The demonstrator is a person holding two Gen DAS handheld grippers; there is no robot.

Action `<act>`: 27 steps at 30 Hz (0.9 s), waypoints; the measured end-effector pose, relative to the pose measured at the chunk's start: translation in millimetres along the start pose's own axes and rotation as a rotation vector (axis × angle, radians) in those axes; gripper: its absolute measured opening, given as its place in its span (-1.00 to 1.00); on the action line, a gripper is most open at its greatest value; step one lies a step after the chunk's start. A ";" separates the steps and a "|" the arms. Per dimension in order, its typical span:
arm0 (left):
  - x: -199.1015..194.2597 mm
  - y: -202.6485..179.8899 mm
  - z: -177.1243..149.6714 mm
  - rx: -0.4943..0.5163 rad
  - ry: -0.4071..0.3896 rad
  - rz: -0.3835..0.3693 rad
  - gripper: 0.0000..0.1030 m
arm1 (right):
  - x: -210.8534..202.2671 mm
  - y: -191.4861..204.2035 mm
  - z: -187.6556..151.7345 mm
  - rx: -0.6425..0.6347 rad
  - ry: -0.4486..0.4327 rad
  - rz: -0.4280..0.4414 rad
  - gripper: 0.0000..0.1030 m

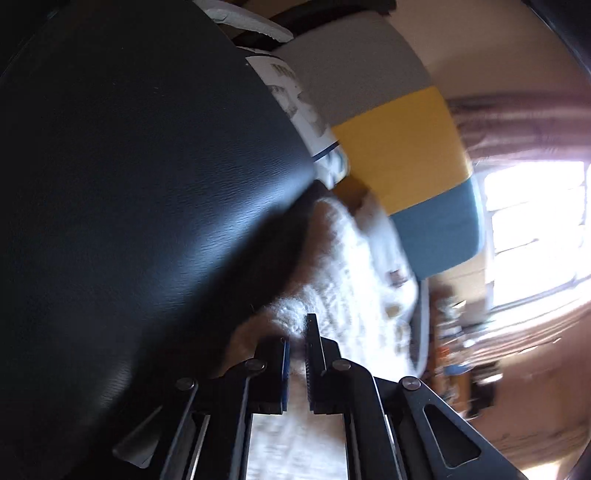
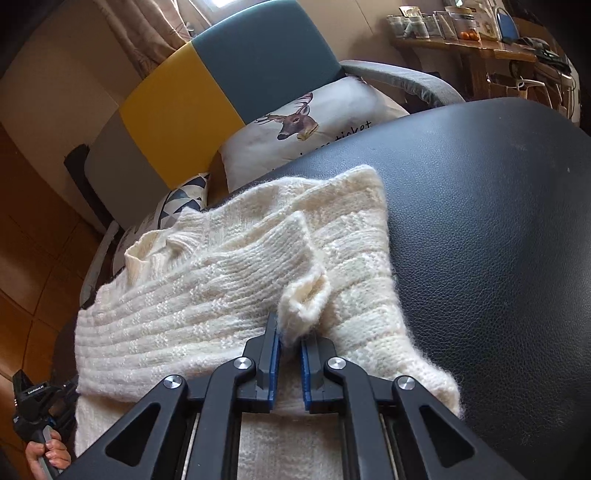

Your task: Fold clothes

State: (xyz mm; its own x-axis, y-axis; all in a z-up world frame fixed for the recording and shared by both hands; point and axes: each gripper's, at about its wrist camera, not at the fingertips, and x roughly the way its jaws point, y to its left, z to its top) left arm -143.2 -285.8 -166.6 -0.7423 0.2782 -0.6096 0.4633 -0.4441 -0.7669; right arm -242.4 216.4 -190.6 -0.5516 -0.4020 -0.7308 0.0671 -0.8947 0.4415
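A cream knitted sweater point(image 2: 229, 280) lies partly folded on a black leather surface point(image 2: 480, 229). My right gripper point(image 2: 290, 338) is shut on the sweater's sleeve cuff point(image 2: 304, 299), which bunches up between the blue pads. In the left wrist view the same sweater point(image 1: 343, 266) hangs at the edge of the black surface point(image 1: 129, 184). My left gripper point(image 1: 297, 332) is shut on a fold of the sweater near its edge. The left gripper also shows in the right wrist view point(image 2: 33, 402), low at the sweater's left side, held by a hand.
A chair with grey, yellow and blue back panels point(image 2: 207, 85) stands behind the black surface, with a deer-print cushion point(image 2: 295, 125) on it. A wooden table with clutter point(image 2: 461, 33) is at the far right. A bright window point(image 1: 535, 229) shows in the left wrist view.
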 end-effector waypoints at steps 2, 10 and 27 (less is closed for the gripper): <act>-4.8 11.1 0.5 -0.027 0.022 -0.017 -0.80 | -0.5 -2.7 3.0 0.013 0.015 0.014 -0.82; -9.9 1.9 17.0 -0.054 0.035 -0.089 -0.53 | -42.4 7.7 13.0 -0.060 -0.030 -0.016 -0.63; 63.2 -47.3 49.4 0.331 0.018 0.113 -0.60 | 26.4 31.4 29.3 -0.322 0.029 -0.116 -0.62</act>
State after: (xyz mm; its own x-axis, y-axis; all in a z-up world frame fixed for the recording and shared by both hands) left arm -236.0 -289.3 -158.9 -0.6852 0.2247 -0.6928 0.3579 -0.7246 -0.5890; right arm -279.2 183.3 -180.8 -0.5474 -0.2952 -0.7831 0.2671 -0.9484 0.1708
